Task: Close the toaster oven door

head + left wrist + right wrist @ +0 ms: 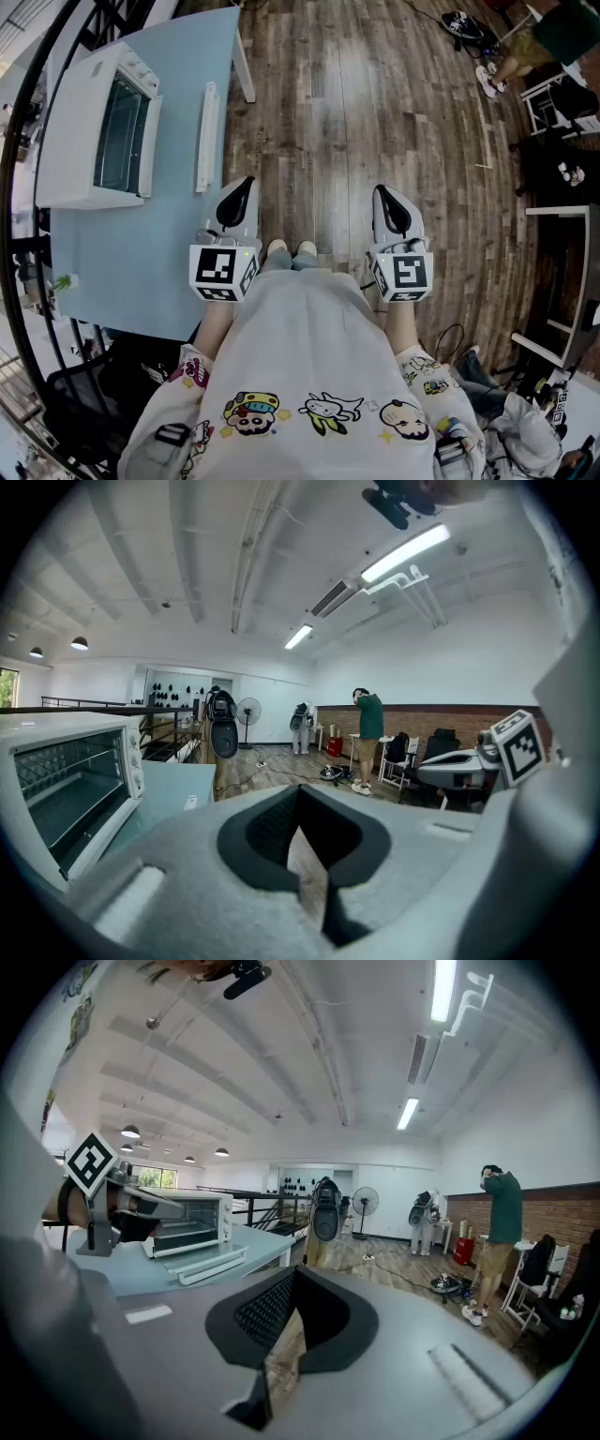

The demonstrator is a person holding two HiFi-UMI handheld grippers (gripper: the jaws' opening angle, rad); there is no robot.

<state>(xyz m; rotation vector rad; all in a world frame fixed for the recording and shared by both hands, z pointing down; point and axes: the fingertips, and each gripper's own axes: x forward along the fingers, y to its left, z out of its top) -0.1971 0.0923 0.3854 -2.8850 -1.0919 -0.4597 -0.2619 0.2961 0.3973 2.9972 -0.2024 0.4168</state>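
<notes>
The white toaster oven (pixel 70 141) stands on the light blue table (pixel 141 272) at the upper left of the head view. Its glass door (pixel 178 131) lies open and flat, handle (pixel 208 136) toward the table edge. The oven (pixel 56 780) fills the left gripper view's left side, and the oven (pixel 187 1222) with its lowered door (pixel 211 1265) appears left of centre in the right gripper view. My left gripper (pixel 239 192) (pixel 307 855) is shut and empty, over the table's near right edge. My right gripper (pixel 392 202) (pixel 281 1354) is shut and empty, over the floor.
Wooden floor (pixel 356 103) stretches ahead and to the right. A person in a green shirt (pixel 368 733) stands far off beside chairs (pixel 403 757). A fan (pixel 364 1206) and dark stands are in the distance. White frames (pixel 562 272) stand at the right.
</notes>
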